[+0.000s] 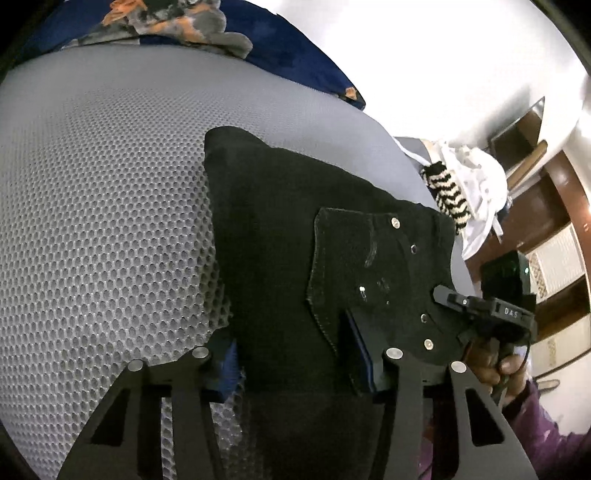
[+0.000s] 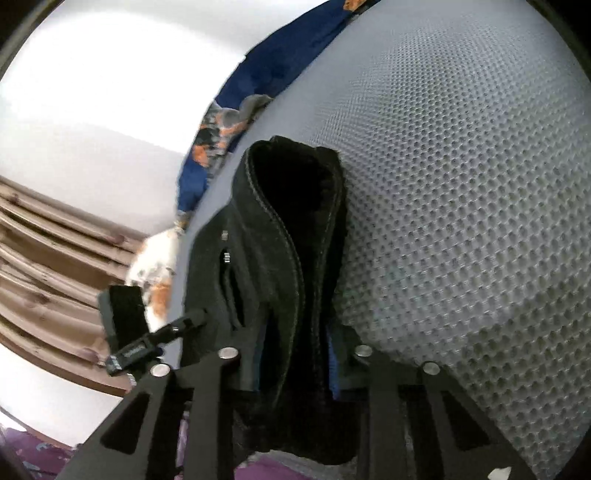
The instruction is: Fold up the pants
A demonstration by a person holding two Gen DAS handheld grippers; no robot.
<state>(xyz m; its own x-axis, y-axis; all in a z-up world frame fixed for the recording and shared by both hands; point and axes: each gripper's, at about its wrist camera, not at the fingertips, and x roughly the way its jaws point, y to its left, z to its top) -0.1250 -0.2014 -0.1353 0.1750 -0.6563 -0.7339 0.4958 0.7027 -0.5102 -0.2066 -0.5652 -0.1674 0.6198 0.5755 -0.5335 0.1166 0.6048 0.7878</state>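
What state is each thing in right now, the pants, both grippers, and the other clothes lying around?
black pants: folded over, lying on the grey mesh mattress, both ends gripped.
left gripper: shut on the pants.
right gripper: shut on a thick bunched edge of the pants.
blue floral cloth: crumpled at the mattress's far edge.
white garment: heaped beside the mattress.

The pants (image 1: 295, 221) lie on the mesh mat (image 1: 110, 203), near its right edge in the left wrist view. The left tool (image 1: 299, 369) sits at their near edge, with cloth between its 2 fingers; the right tool (image 2: 295, 365) likewise straddles a bunched fold. A patterned cloth (image 1: 177, 22) lies behind the mat, and a heap of clothes (image 1: 465, 184) lies beyond its right edge.
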